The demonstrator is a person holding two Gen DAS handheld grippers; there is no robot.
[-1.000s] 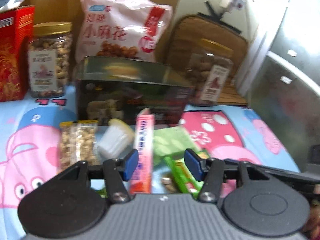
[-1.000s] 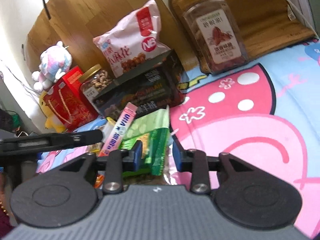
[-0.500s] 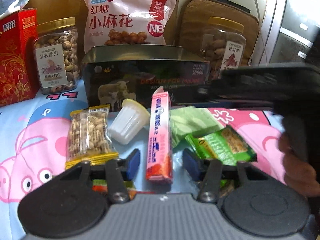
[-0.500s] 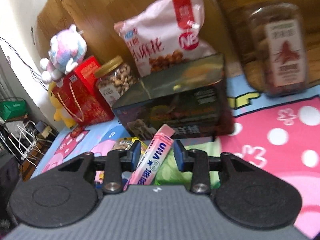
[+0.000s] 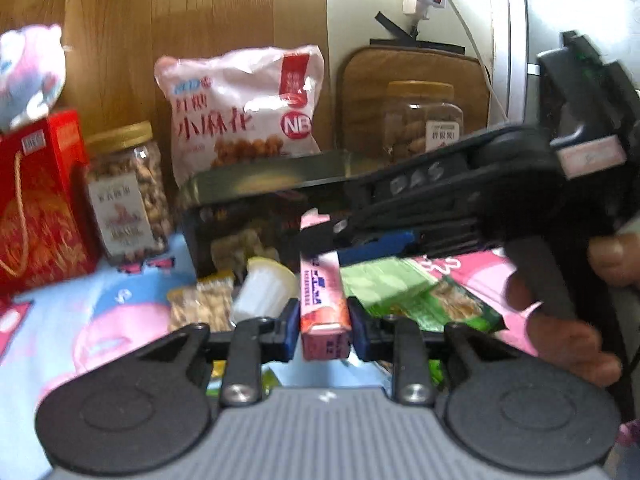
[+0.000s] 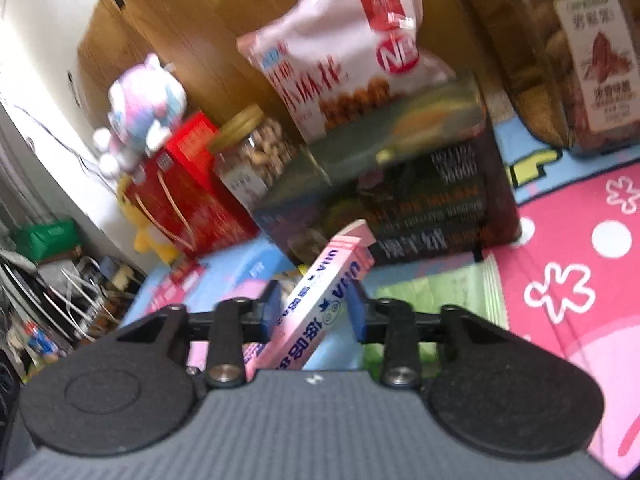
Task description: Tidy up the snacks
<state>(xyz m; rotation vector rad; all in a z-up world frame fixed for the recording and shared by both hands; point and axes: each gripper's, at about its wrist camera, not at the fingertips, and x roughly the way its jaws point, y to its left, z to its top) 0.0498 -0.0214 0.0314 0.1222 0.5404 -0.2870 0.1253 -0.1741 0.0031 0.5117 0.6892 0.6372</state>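
2 tongs now grip pink box [image 5: 324, 300] | left tongs [image 5: 323, 322] narrowed | right tongs [image 6: 314, 310] clamped

"NB" on the pink snack bag [image 5: 240, 110]; "DAS" on the right gripper [image 5: 416, 176].

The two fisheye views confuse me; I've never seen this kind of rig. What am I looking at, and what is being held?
There is no robot here. A person holds a handheld claw in each hand, and each claw carries a camera looking forward along its two fingers, so the black shapes at the bottom of each picture are the claw itself.

In the left view, the left claw has its blue pads on either side of one end of a pink candy box. The right claw reaches in from the right, over the far end.

In the right view, that same box sits tilted between the right claw's pads.

On the cartoon blanket lie green packets, a peanut packet, nut jars and a dark tin.
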